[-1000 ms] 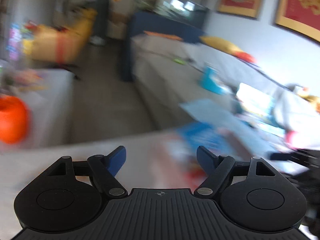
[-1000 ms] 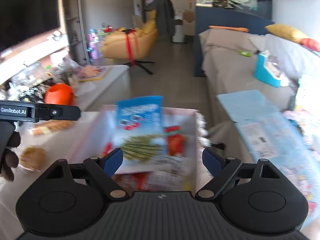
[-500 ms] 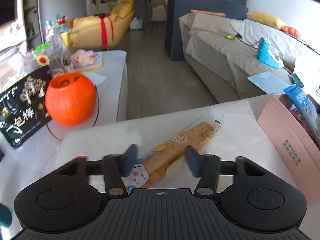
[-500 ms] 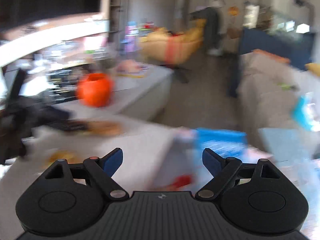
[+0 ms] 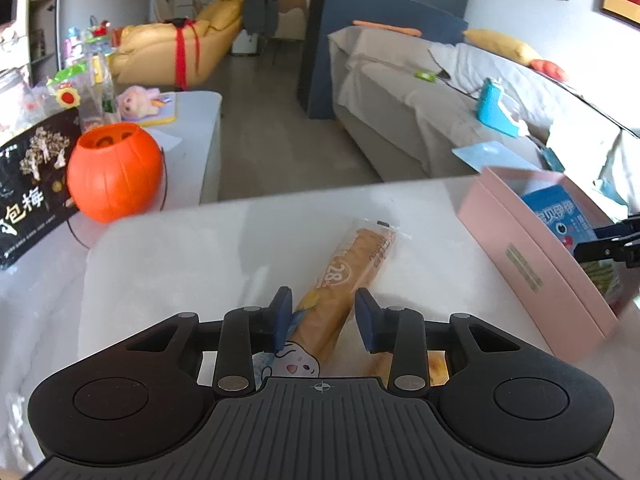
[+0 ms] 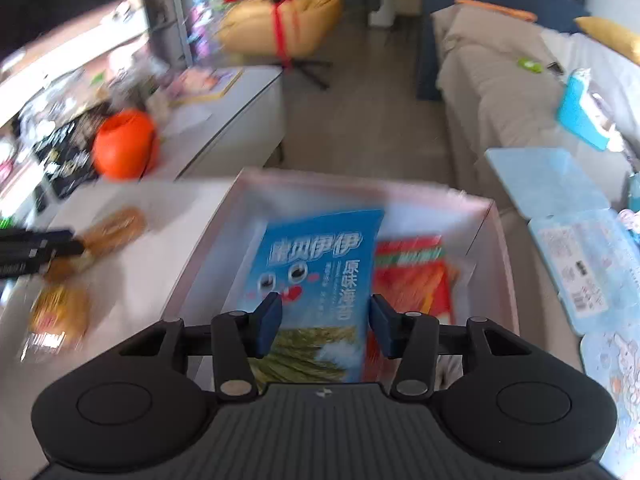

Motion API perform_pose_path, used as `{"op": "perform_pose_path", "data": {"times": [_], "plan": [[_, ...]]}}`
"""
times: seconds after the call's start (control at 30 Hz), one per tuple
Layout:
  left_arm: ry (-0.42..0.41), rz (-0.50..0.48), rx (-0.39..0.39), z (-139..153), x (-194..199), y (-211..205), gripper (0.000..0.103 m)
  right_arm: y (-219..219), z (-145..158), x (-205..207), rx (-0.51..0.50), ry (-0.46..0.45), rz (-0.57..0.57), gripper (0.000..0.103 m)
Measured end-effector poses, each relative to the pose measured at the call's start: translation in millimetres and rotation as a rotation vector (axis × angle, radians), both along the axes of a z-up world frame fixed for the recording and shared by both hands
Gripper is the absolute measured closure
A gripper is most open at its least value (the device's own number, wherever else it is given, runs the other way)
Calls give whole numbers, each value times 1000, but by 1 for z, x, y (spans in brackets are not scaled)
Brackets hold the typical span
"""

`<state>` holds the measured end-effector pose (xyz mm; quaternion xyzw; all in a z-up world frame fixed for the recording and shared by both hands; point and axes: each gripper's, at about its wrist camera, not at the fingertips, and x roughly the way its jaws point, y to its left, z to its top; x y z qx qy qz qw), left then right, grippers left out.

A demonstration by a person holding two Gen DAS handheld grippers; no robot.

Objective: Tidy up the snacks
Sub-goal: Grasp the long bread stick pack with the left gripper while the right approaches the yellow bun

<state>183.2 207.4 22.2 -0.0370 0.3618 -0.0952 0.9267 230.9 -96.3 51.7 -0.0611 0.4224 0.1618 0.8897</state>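
A long orange bread snack pack (image 5: 344, 284) lies on the white table (image 5: 192, 264). My left gripper (image 5: 325, 316) straddles its near end, jaws partly closed, left pad touching the wrapper, right pad a little off it. A pink box (image 5: 532, 268) stands to the right; the right wrist view shows a blue seaweed pack (image 6: 320, 280) and a red pack (image 6: 416, 280) inside it. My right gripper (image 6: 325, 322) hovers over the blue pack, jaws apart and empty. The long snack (image 6: 108, 232) and another small snack (image 6: 60, 316) lie left of the box.
An orange pumpkin bucket (image 5: 114, 172) and a black snack bag (image 5: 30, 192) stand at the table's far left. A sofa (image 5: 440, 108) lies beyond the table on the right. Blue printed sheets (image 6: 580, 256) lie right of the box.
My left gripper swung from the box to the long snack and narrowed its jaws around it. My right gripper swung left, then returned over the box with narrower jaws.
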Motion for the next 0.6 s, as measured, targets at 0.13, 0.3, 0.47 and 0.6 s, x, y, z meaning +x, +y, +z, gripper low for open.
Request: {"op": "perform_pose_path", "data": {"times": [0.13,0.3,0.47,0.6], "plan": [[13,4,-16,0,-25,-3,66,13,16,-32,-93,-135,18,44],[43,28,21,5,-56,-8,68,43,45,-70,-6,-241,144,23],[68,69,54,9,-83,-5,68,102,30,-77,101,-101,320,18],[73,115,96,11,-97,0,68,155,-6,-79,43,-45,408,18]]}}
